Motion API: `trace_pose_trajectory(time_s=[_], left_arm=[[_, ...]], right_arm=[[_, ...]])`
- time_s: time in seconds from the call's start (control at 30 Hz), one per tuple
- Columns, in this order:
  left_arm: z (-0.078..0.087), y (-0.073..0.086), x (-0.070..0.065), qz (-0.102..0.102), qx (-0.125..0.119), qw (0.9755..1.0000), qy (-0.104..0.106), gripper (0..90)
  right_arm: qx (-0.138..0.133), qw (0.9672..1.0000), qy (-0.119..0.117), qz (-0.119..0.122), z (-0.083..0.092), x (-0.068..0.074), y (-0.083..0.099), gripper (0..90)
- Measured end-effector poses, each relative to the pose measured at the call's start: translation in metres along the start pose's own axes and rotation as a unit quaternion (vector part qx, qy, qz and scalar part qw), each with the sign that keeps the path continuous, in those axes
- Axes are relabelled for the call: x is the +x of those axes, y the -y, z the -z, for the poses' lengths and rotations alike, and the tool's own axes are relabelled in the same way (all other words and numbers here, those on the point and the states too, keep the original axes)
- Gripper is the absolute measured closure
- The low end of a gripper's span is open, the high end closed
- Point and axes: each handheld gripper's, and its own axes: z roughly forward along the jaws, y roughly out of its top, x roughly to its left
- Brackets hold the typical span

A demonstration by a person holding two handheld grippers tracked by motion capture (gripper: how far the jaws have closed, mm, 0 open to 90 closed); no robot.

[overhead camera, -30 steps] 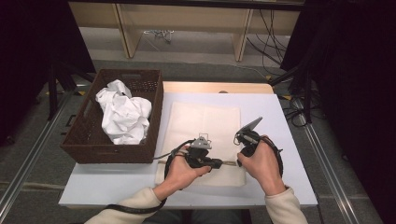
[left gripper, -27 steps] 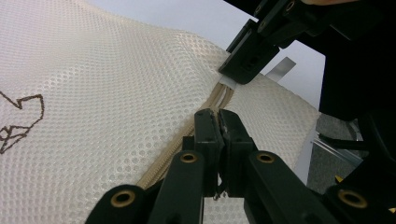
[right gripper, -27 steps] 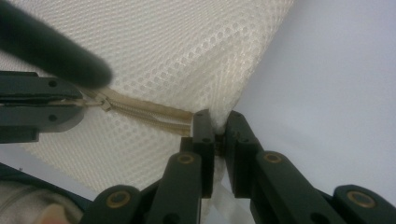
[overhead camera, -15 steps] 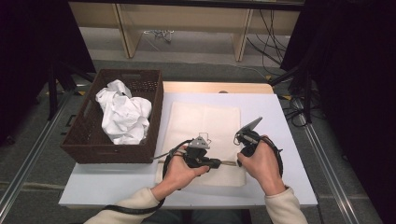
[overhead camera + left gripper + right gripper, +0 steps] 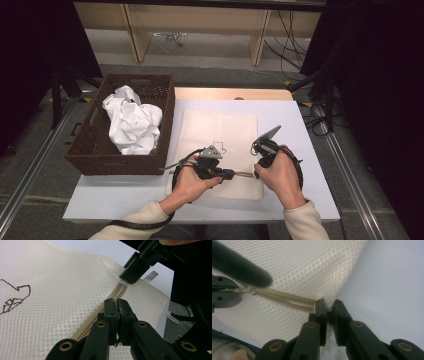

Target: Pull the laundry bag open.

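A cream mesh bag (image 5: 220, 135) with a small dark embroidered outline lies flat on the white table (image 5: 300, 130). Its zipper (image 5: 284, 298) runs along the near edge. My left gripper (image 5: 116, 301) is shut on the zipper pull (image 5: 252, 291), its jaws pressed together over the zipper line. My right gripper (image 5: 327, 305) is shut on the bag's corner at the end of the zipper. In the high view the left gripper (image 5: 239, 174) and right gripper (image 5: 256, 172) meet tip to tip at the bag's front right edge.
A dark wicker basket (image 5: 90, 150) stands at the table's left and holds a crumpled white cloth (image 5: 132, 125). Shelf legs and cables lie on the floor beyond the table's far edge.
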Motion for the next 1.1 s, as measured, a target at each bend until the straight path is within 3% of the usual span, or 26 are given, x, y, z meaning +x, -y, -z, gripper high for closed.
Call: trace_pose_trajectory(time_s=[0.07, 0.1, 0.23, 0.27, 0.67, 0.73, 0.83, 1.0, 1.1], left_arm=[[0.000, 0.000, 0.000, 0.000, 0.000, 1.0000, 0.000, 86.8], [0.001, 0.001, 0.001, 0.001, -0.001, 1.0000, 0.004, 86.9], [0.004, 0.001, 0.002, 0.000, 0.002, 1.0000, -0.003, 86.9], [0.004, 0.001, 0.002, 0.004, -0.001, 1.0000, -0.002, 86.8], [0.008, 0.002, 0.003, 0.004, -0.002, 1.0000, -0.006, 86.9], [0.010, 0.002, 0.004, 0.003, -0.001, 1.0000, -0.006, 86.8], [0.011, 0.002, 0.004, 0.004, -0.003, 1.0000, -0.006, 86.9], [0.013, 0.002, 0.005, 0.004, -0.003, 1.0000, -0.007, 86.9], [0.015, 0.003, 0.006, 0.004, -0.002, 1.0000, -0.006, 86.9]], right_arm=[[0.001, 1.0000, -0.001, -0.003, 0.000, 0.000, 0.000, 84.7], [0.003, 0.9998, 0.018, -0.009, 0.000, 0.002, 0.000, 84.7], [0.002, 0.9998, 0.019, -0.002, 0.000, 0.001, 0.000, 84.7], [0.000, 0.9997, 0.022, -0.011, 0.000, 0.003, 0.000, 84.7], [0.003, 0.9998, 0.017, -0.010, -0.001, 0.002, 0.000, 84.7], [0.002, 0.9998, 0.019, -0.001, -0.001, 0.001, 0.000, 84.7], [0.000, 0.9997, 0.020, -0.012, 0.000, 0.003, 0.000, 84.7], [0.003, 0.9997, 0.024, -0.001, -0.002, 0.001, -0.001, 84.7], [0.001, 0.9996, 0.025, -0.010, -0.002, 0.002, 0.000, 84.7]])
